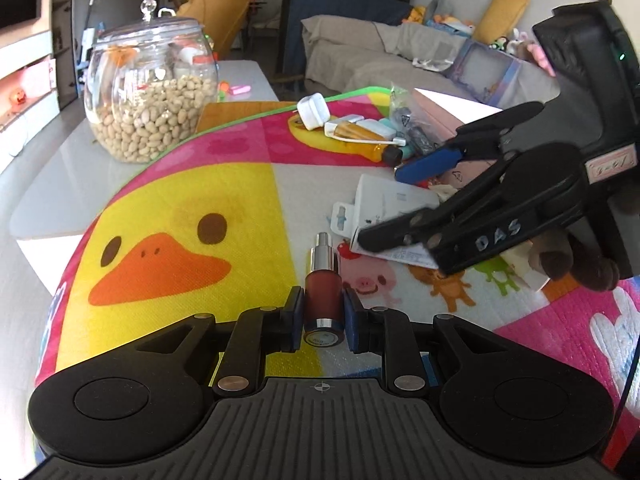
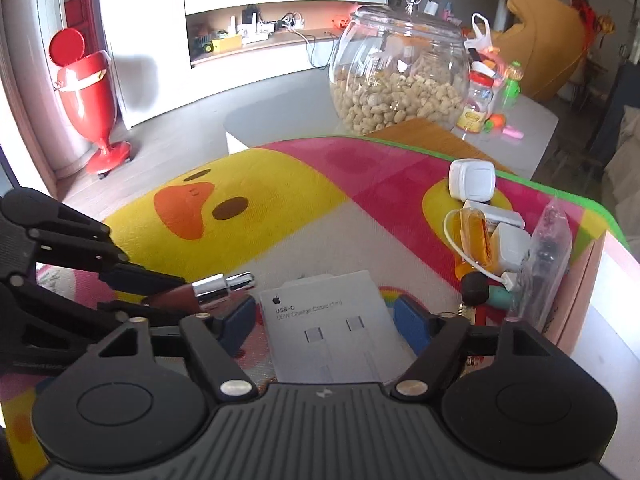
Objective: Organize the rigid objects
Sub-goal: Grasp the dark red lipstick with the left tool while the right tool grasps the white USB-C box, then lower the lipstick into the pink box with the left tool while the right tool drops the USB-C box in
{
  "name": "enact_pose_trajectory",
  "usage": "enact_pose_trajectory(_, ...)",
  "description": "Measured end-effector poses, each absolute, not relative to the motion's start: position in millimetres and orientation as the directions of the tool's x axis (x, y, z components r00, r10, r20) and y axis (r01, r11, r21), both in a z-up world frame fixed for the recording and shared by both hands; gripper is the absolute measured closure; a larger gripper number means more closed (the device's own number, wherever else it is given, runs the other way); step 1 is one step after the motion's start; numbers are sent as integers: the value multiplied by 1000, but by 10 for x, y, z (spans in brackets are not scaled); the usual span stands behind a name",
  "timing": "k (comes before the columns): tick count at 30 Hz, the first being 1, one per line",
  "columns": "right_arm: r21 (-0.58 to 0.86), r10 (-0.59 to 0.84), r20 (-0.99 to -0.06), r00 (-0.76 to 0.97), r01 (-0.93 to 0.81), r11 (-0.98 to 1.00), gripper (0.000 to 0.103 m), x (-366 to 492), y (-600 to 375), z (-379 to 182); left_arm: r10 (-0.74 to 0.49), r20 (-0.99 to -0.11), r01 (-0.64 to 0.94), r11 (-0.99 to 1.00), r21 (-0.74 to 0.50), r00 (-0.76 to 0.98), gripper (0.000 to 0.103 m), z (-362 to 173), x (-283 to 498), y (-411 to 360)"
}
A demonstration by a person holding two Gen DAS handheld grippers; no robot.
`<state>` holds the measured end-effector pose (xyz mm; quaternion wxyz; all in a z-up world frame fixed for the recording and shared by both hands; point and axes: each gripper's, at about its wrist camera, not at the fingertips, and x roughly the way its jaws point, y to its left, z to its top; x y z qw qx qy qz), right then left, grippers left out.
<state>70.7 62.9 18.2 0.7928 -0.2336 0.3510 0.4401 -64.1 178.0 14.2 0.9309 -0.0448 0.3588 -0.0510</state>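
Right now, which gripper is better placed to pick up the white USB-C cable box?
The right gripper. Its jaws stand open on either side of the white USB-C cable box on the mat. The left gripper is shut on the small red spray bottle, so it is not free.

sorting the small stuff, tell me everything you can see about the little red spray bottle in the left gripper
The red spray bottle is a small cylinder with a dark red, leather-looking body, a silver ring at its base and a silver pump top with no cap. The left gripper is shut on its body, blue pads on both sides. It lies roughly level, nozzle pointing away, above the duck mat.
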Motion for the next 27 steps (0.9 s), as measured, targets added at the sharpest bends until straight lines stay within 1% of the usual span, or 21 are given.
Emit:
enact_pose_trajectory(2,-50,526,-777,347,-866,498,27,616,631,156,-123,-660,74,992,-101,741,79,138,-679,1758)
enact_pose_trajectory(3,-61,516,-784,345,-870,489,32,540,630,150,-119,-658,80,993,-90,743,79,139,-698,1741)
enact_pose_trajectory(4,-79,511,-783,356,-871,486,33,444,616,153,-118,-658,85,993,-81,744,79,138,-724,1725)
enact_pose_trajectory(7,-58,517,-777,359,-859,509,34,192,472,241,-141,-655,104,990,-96,742,79,164,-812,1679)
enact_pose_trajectory(9,-38,546,-746,381,-843,537,34,40,258,386,-172,-643,129,985,-114,746,79,192,-902,1626)
enact_pose_trajectory(12,-44,571,-671,472,-795,606,34,-182,-146,622,-216,-623,183,976,-119,751,79,236,-1023,1461)
enact_pose_trajectory(16,-127,483,-592,645,-666,735,34,-470,-694,743,-281,-617,277,955,-105,735,79,313,-1079,1131)
enact_pose_trajectory(19,-45,451,-608,654,-595,802,34,-532,-1150,679,-321,-614,345,935,-83,722,79,431,-1046,855)
enact_pose_trajectory(21,-9,409,-625,664,-531,847,34,-530,-1414,587,-343,-594,379,923,-68,727,79,582,-945,680)
enact_pose_trajectory(24,23,348,-641,684,-436,899,34,-507,-1712,482,-364,-538,416,909,-27,760,79,881,-667,410)
enact_pose_trajectory(27,43,332,-628,704,-395,918,34,-544,-1883,453,-372,-475,420,907,-5,798,79,1211,-238,143)
